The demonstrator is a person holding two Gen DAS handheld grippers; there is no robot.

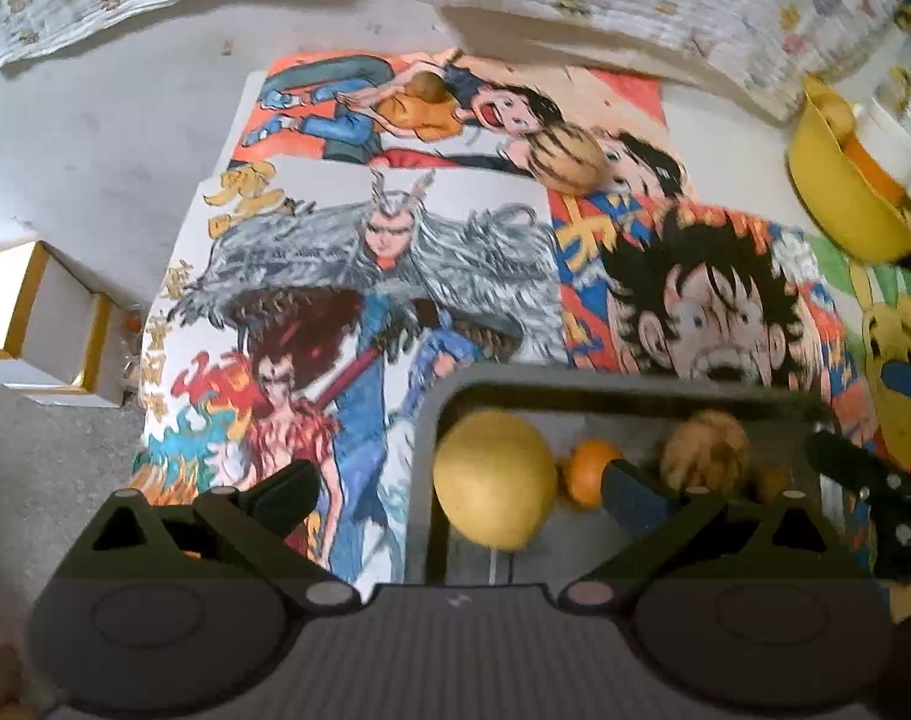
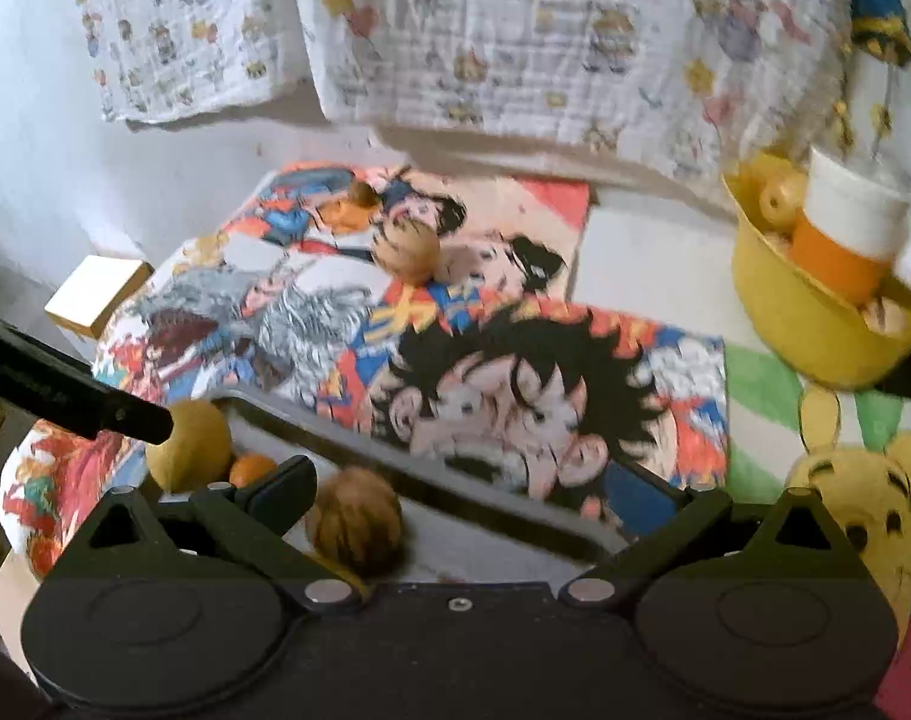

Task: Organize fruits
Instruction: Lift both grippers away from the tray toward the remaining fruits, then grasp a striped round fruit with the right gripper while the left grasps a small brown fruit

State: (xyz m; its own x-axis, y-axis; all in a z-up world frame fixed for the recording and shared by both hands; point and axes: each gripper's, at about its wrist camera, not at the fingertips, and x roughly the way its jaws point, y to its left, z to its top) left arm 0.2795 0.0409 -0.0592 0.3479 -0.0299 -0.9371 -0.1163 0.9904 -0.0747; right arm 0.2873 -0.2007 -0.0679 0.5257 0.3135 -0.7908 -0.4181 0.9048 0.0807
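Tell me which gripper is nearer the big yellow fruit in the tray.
Left. The left gripper hovers right over the yellow fruit; the right gripper sits further along the tray, by the brown fruit.

We see a yellow fruit [image 1: 494, 501], a small orange [image 1: 590, 471] and perhaps a walnut [image 1: 704, 457] in the grey tray [image 1: 635, 385].
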